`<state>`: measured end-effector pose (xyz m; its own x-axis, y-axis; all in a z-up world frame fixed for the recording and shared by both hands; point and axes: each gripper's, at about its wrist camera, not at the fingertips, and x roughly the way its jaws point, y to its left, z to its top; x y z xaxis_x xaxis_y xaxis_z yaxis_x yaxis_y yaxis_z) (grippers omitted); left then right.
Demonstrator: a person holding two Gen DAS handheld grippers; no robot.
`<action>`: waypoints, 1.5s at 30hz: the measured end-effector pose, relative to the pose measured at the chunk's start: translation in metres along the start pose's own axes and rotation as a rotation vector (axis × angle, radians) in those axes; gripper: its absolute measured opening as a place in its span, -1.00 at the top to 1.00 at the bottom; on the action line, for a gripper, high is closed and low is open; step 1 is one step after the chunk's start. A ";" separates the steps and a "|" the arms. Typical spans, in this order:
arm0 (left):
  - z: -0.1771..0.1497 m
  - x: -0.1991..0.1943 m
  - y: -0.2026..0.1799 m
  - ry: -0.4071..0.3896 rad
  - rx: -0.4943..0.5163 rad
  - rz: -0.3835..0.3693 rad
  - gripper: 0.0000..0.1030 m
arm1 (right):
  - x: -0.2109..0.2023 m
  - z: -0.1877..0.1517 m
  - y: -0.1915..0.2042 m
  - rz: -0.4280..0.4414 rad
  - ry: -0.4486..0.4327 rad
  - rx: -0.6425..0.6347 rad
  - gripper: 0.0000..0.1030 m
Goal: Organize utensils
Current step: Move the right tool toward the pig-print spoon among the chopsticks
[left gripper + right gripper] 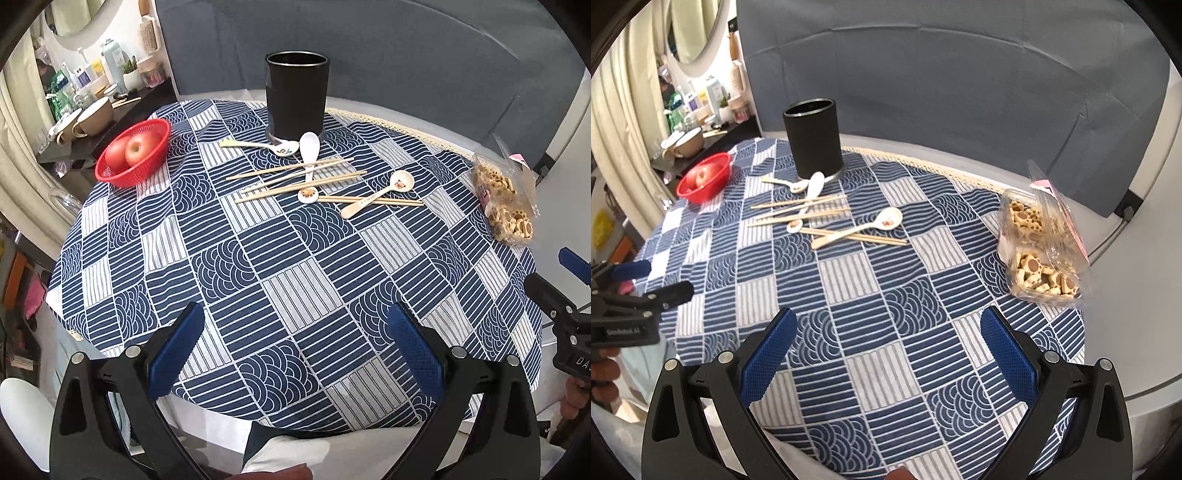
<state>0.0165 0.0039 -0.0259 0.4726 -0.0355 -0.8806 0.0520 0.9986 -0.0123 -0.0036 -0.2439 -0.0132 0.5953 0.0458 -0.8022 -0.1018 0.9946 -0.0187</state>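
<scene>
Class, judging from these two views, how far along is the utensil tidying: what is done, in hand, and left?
Done: nothing yet; no utensil stands out of the black holder. In hand: nothing; the left tongs and right tongs hover open over the tablecloth. Left: the spoons and chopsticks lie scattered beside the holder.

The cup's [296, 96] inside is dark, its contents untellable. In the left view the right gripper [570, 280] is cut off by the edge, and the shelf clutter [92, 74] is too small to identify. One spoon [309, 158] partly lies under the chopsticks [295, 177].
</scene>
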 end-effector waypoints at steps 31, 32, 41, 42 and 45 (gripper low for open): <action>0.075 0.101 -0.060 0.135 0.145 -0.042 -0.89 | 0.121 0.089 -0.044 0.030 0.126 -0.056 -0.85; 0.077 0.106 -0.063 0.138 0.157 -0.044 -0.89 | 0.126 0.092 -0.045 0.032 0.133 -0.055 -0.85; 0.094 0.146 -0.084 0.175 0.241 -0.054 -0.89 | 0.186 0.112 -0.041 0.046 0.204 -0.057 -0.85; 0.097 0.151 -0.087 0.176 0.251 -0.059 -0.89 | 0.193 0.113 -0.040 0.050 0.209 -0.059 -0.85; 0.101 0.159 -0.093 0.170 0.282 -0.056 -0.89 | 0.215 0.116 -0.040 0.049 0.235 -0.063 -0.85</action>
<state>0.1759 -0.0983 -0.1168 0.3096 -0.0589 -0.9490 0.3264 0.9440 0.0479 0.2211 -0.2630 -0.1158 0.3878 0.0635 -0.9196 -0.1795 0.9837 -0.0078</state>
